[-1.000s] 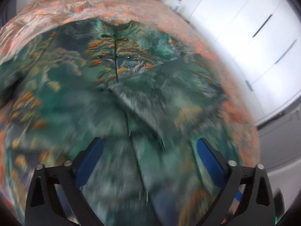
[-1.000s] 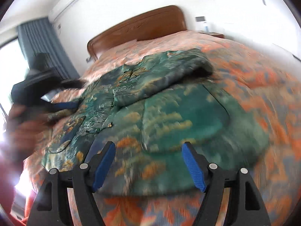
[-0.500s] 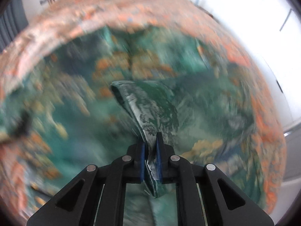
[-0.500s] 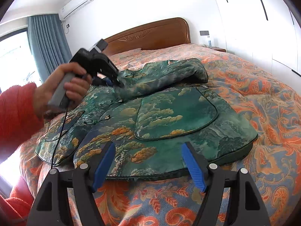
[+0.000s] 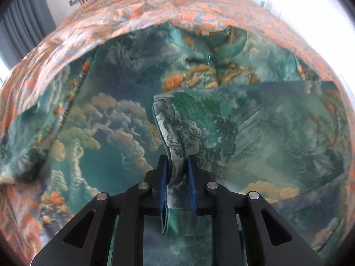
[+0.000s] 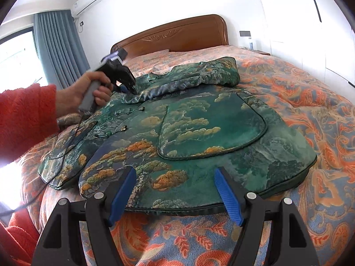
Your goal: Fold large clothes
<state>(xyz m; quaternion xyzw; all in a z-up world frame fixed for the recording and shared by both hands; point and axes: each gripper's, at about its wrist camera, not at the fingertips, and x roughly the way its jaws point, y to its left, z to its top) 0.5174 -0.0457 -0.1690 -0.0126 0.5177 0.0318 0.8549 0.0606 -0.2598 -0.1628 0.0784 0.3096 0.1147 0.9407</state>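
A green brocade jacket, satiny and woven with orange-and-cream clouds and pines, lies spread flat on a bed whose quilted bedspread carries an orange and blue paisley print. The jacket has a rounded patch pocket edged in dark piping and small knotted frog buttons down its front. One sleeve is folded across the chest in a soft, thick roll.

The left tool is narrow, its ribbed blue pads clamped on the sleeve's cuff, which bunches between them; its jaws have just eased slightly apart around the fabric. A hand in a fuzzy red sleeve holds that tool over the jacket's collar area. The right tool stands wide and empty, near the jacket's hem. A carved wooden headboard rises behind.
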